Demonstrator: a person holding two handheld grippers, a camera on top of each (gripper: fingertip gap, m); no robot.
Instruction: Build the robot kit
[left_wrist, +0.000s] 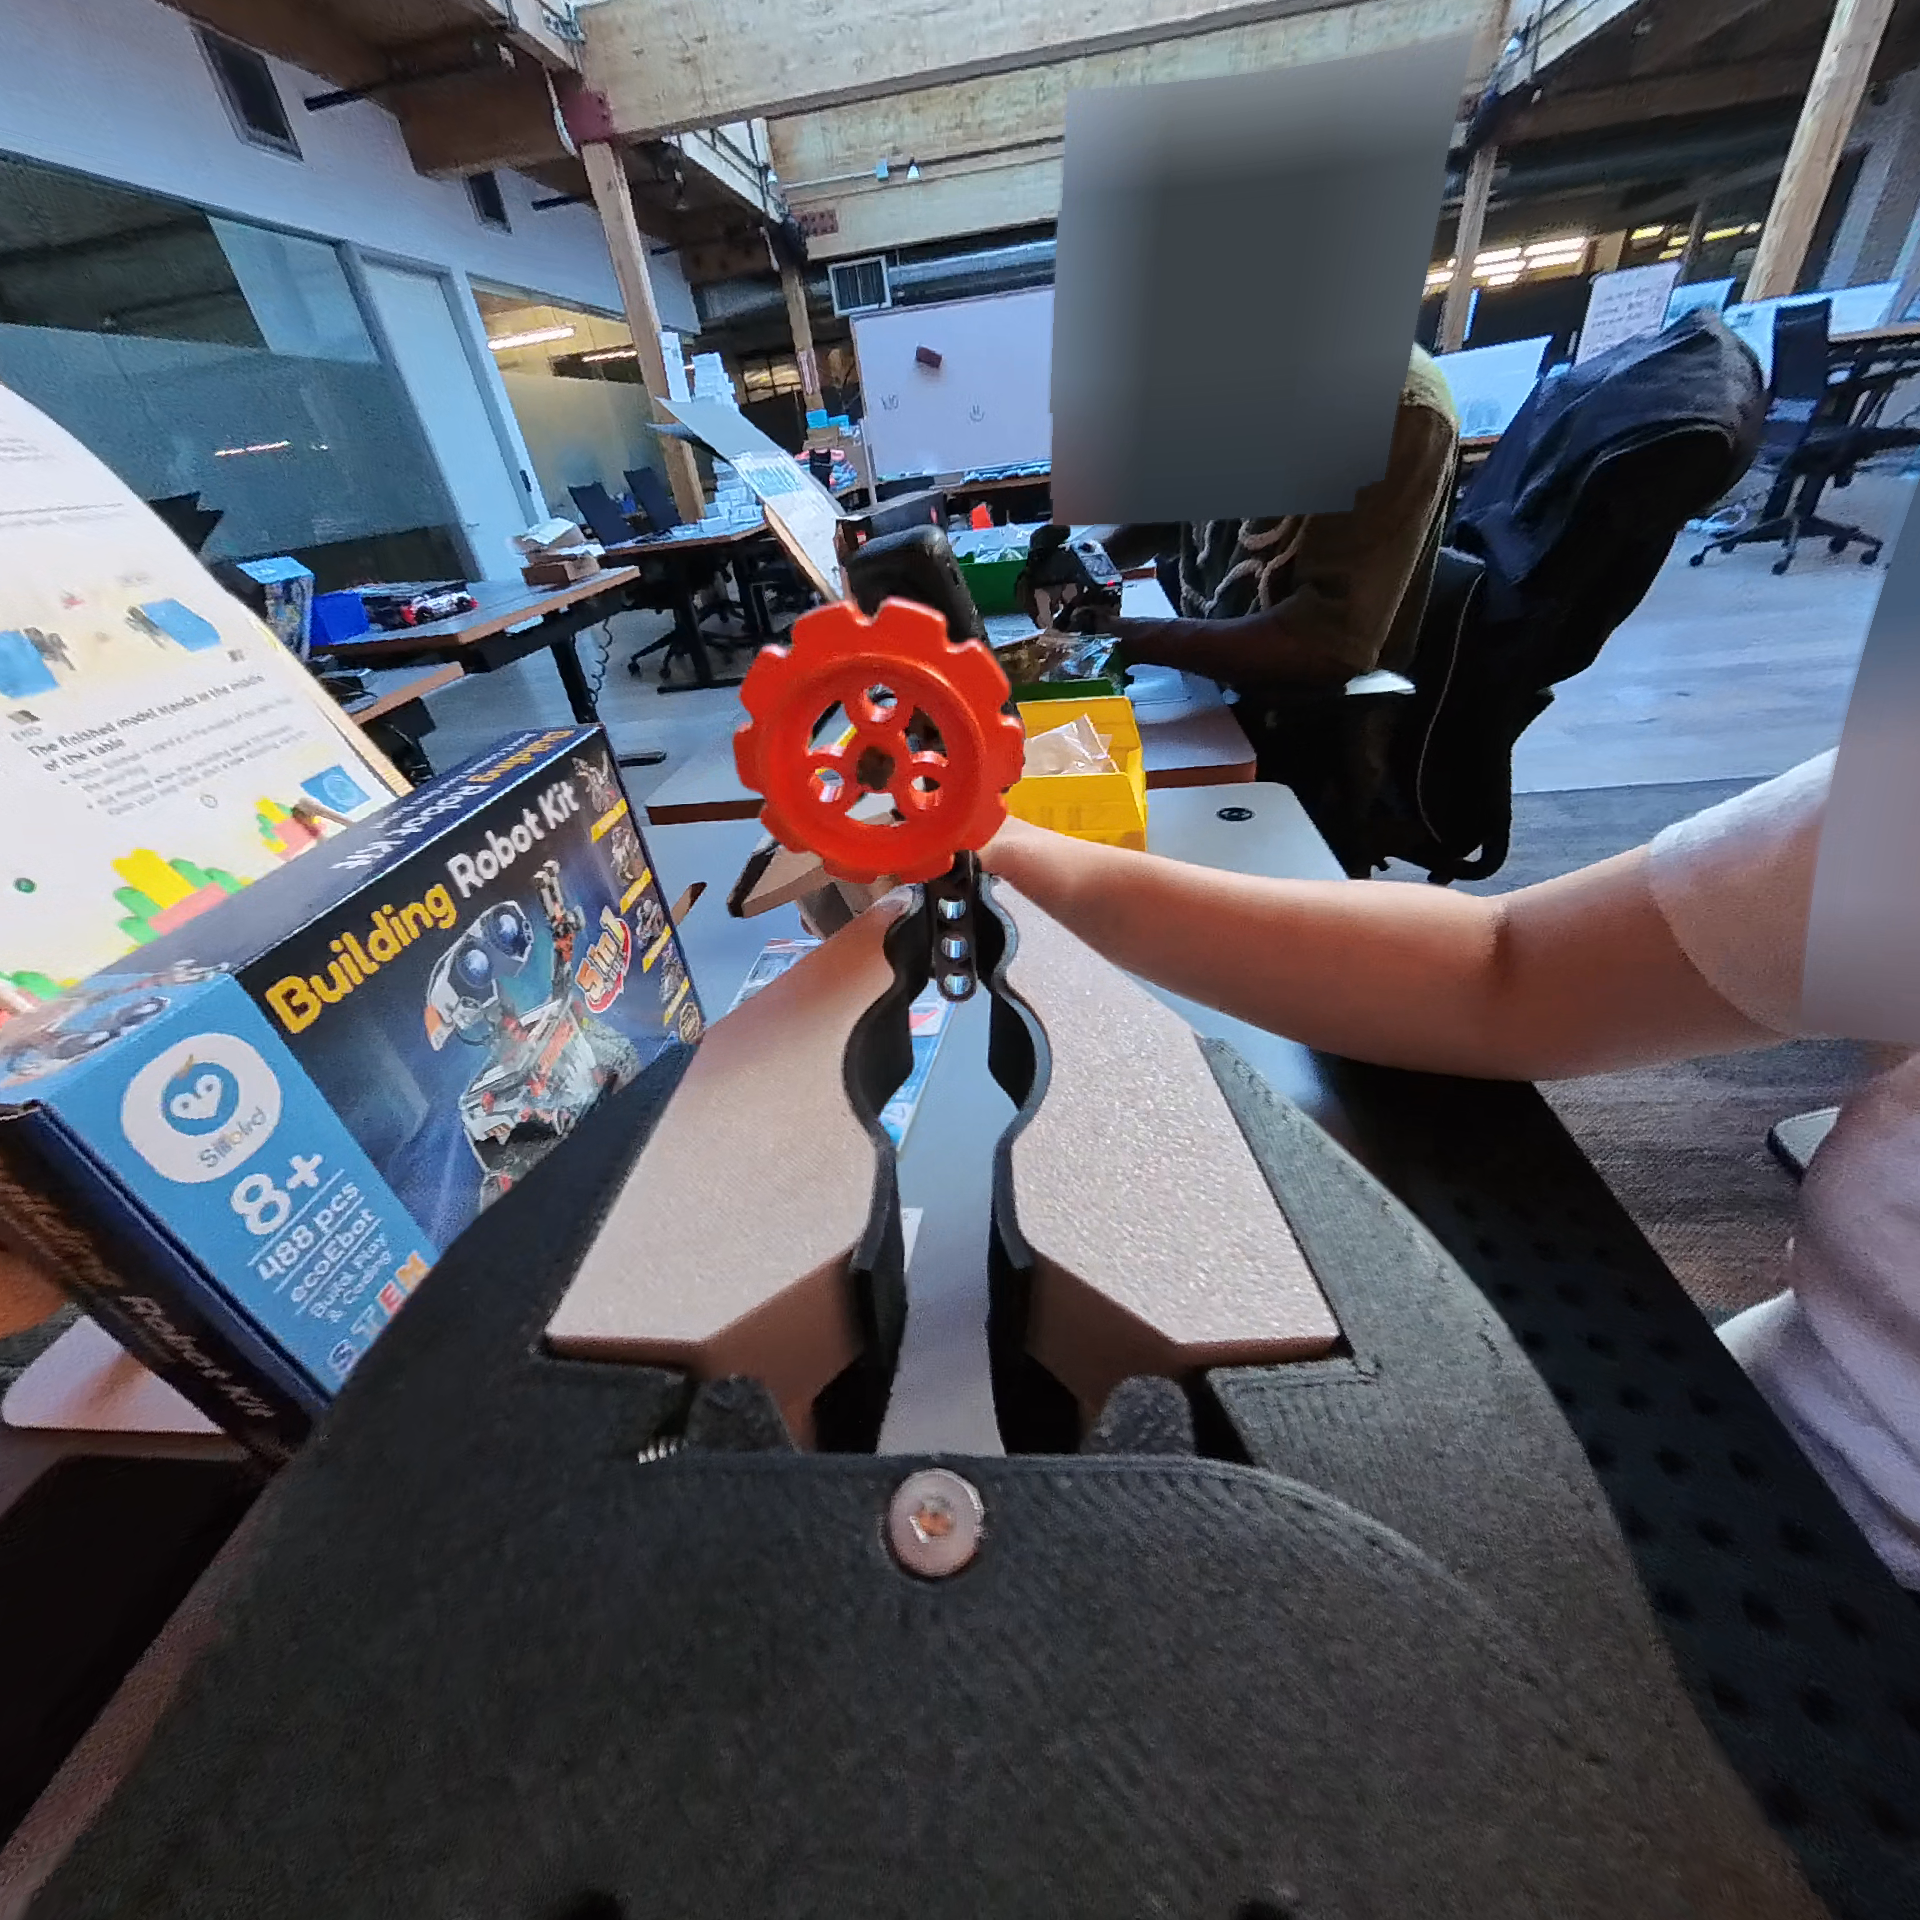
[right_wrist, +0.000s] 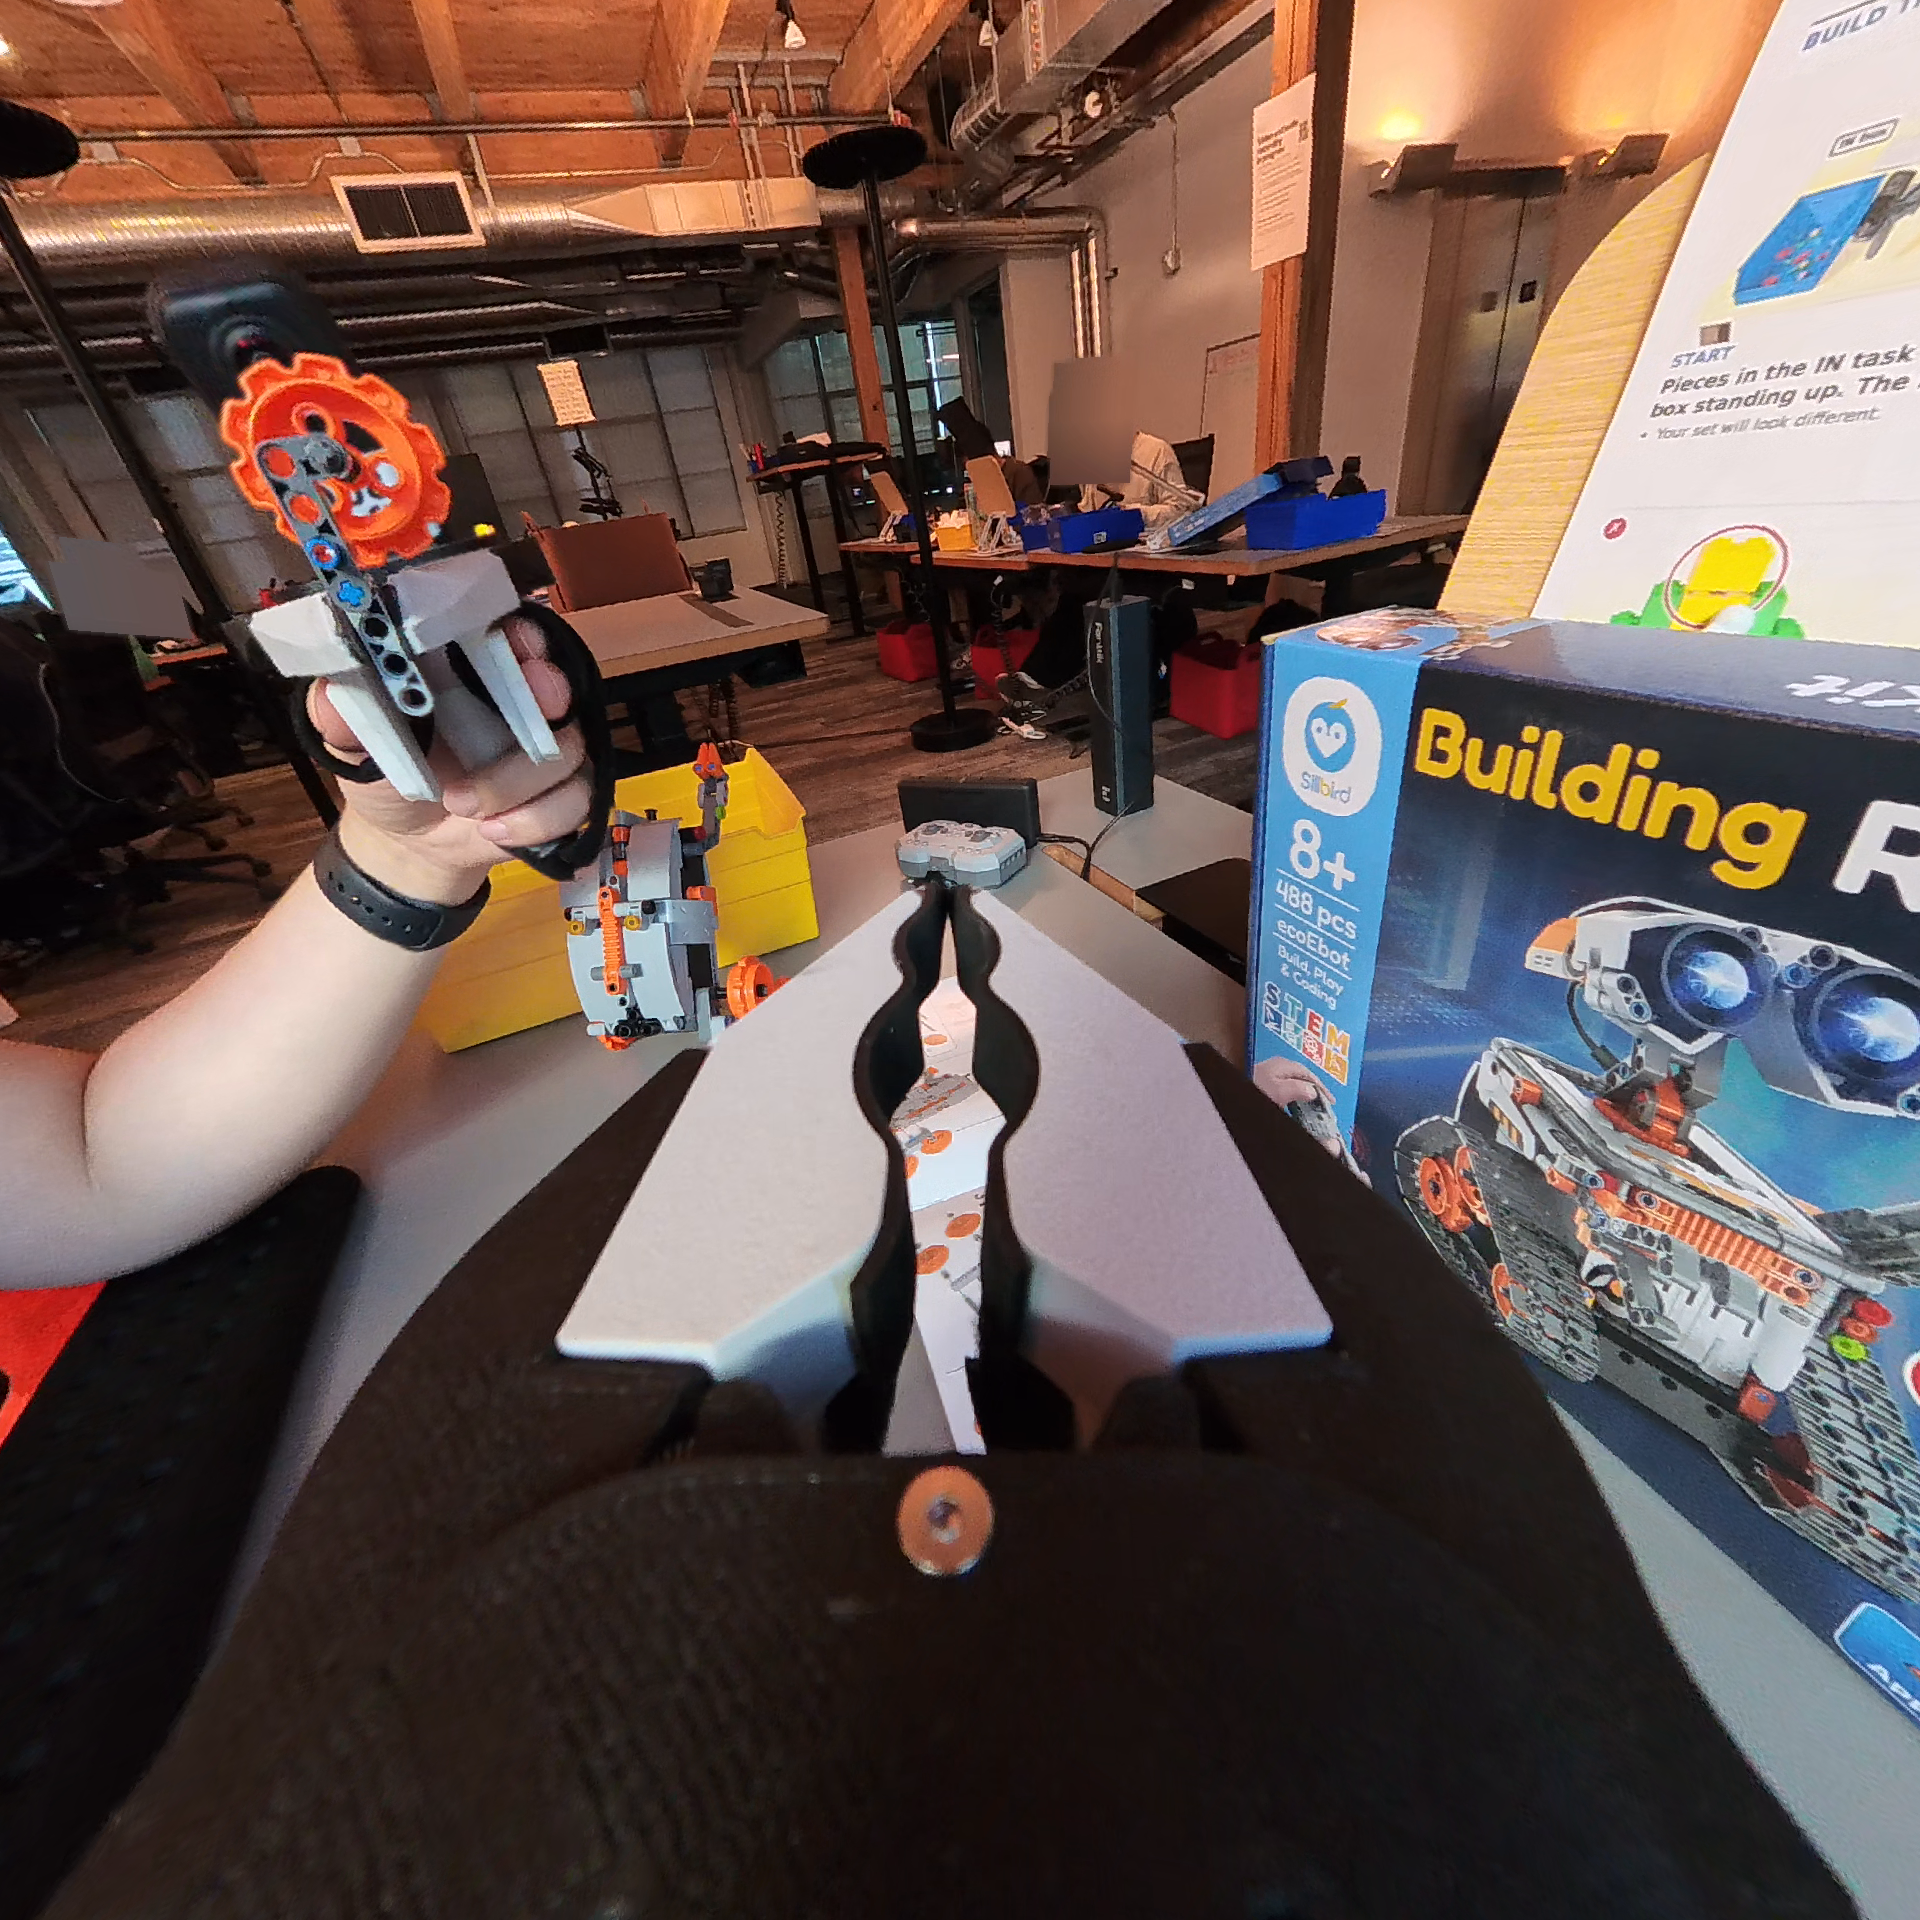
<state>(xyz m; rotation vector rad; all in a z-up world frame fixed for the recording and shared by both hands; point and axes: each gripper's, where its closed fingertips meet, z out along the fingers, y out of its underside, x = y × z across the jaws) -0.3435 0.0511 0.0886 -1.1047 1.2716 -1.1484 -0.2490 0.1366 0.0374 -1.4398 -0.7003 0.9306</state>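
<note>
Left wrist view: the left gripper (left_wrist: 951, 914) is clamped on a dark beam with holes (left_wrist: 954, 940), its tips pinching the strip at the centre of the frame. An orange gear wheel (left_wrist: 878, 740) sits on the beam's far end, at 12 o'clock from the tips, held up in the air. A blue toy box (left_wrist: 416, 1039) stands at 9 o'clock, a yellow bin (left_wrist: 1091, 774) at 1 o'clock behind the wheel, and a person's arm (left_wrist: 1351, 935) reaches in from 3 o'clock.

Right wrist view: the right gripper (right_wrist: 943, 899) has its jaws together with nothing between them, low over the table (right_wrist: 436, 1122). The left gripper (right_wrist: 364, 613) shows at 10 o'clock, raised, gripping the beam (right_wrist: 358, 597) with the gear wheel (right_wrist: 338, 457) on top. A half-built toy robot (right_wrist: 649, 935) stands at 11 o'clock before the yellow bin (right_wrist: 769, 842); the toy box (right_wrist: 1621, 1039) fills 3 o'clock
</note>
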